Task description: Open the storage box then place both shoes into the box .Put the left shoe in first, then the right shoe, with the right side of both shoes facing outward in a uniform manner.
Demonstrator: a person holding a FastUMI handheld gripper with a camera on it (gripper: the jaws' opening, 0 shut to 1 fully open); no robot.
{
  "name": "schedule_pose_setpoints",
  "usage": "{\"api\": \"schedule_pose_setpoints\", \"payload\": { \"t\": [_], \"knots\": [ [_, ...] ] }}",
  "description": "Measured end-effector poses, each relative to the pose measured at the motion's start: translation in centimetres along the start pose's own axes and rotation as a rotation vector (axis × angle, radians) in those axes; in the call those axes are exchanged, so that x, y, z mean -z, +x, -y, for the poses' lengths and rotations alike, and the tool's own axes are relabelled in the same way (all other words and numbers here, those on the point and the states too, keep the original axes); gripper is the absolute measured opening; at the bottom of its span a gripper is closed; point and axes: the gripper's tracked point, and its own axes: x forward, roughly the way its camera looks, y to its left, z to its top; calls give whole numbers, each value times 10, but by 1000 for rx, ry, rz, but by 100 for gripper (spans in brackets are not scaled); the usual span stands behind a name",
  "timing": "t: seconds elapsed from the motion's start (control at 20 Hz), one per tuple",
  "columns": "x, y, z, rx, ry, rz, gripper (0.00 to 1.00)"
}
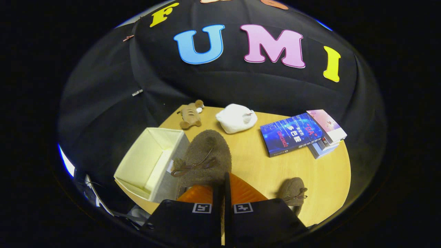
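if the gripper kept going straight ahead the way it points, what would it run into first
Nothing new at once: the gripper is shut on a brown shoe. Beyond it, probably bare table, then the white plush toy; depth unclear.

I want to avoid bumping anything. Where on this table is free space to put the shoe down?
The tongs are shut on the brown shoe. Bare table lies between it, the white plush and the books; more lies beyond the second shoe. It is crowded by the open box.

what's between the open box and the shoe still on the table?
The other brown shoe, clamped in the gripper, hangs between the box and the tabletop shoe, seen from the gripper view.
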Motion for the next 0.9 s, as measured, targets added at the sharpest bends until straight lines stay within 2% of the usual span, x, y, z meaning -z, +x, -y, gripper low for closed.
{"api": "schedule_pose_setpoints", "payload": {
  "t": [0.3, 0.65, 0.9],
  "knots": [
    [-42, 25, -97, -87, 34, 23, 9],
    [-16, 88, -183, -100, 107, -100, 9],
    [22, 122, -213, -62, 108, -236, 9]
  ]
}}
